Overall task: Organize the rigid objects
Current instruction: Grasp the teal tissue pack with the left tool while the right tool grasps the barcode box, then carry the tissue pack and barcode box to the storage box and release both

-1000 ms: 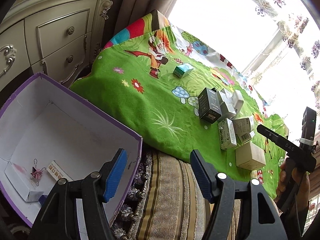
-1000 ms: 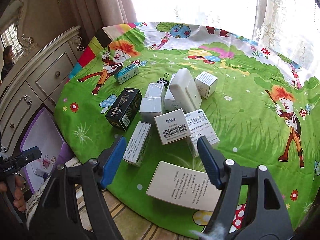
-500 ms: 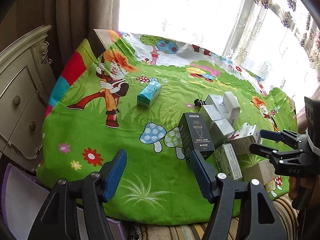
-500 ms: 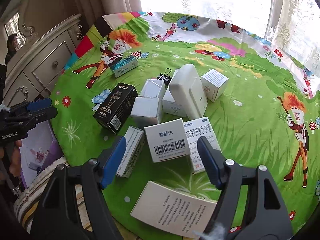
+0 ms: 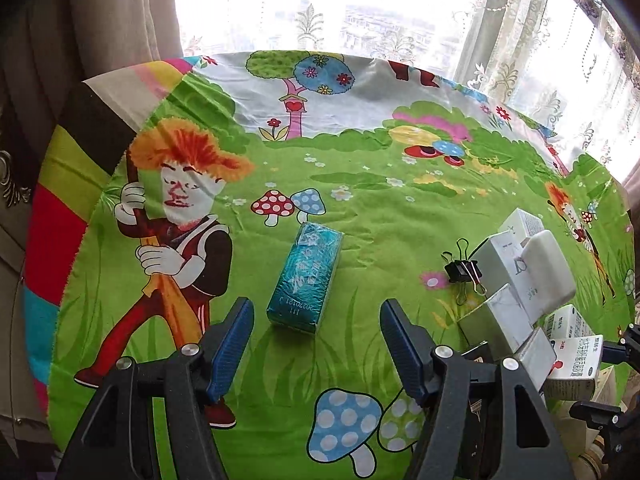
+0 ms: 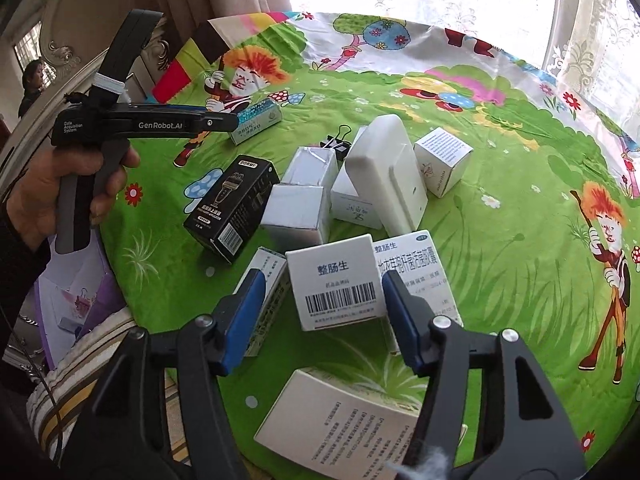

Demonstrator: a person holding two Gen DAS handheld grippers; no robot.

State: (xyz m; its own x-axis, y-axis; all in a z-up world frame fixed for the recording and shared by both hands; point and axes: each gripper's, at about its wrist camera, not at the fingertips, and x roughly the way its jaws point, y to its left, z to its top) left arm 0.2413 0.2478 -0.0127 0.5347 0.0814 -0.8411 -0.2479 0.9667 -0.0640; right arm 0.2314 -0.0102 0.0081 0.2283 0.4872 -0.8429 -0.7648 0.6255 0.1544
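A teal box [image 5: 306,280] lies alone on the green cartoon tablecloth [image 5: 400,208]. Its near end is just ahead of my open left gripper [image 5: 316,344], and nothing is between the fingers. In the right wrist view the left gripper [image 6: 218,122] hovers beside the same teal box [image 6: 258,120]. My right gripper [image 6: 322,312] straddles a white barcode box [image 6: 334,280] in the pile. Its jaws are closing, and a gap still shows at the left pad. Around it lie a black box [image 6: 236,204], a white plastic case [image 6: 386,168] and several white cartons.
A black binder clip [image 5: 462,270] lies by the pile. A large flat white box [image 6: 340,428] sits under the right gripper near the table edge. A purple storage box [image 6: 72,300] stands low on the left beside a cream dresser [image 6: 60,60]. Curtains and a window are behind the table.
My left gripper swung from over the purple box across to the table and now faces the teal box. The right gripper's jaws narrowed around the barcode box.
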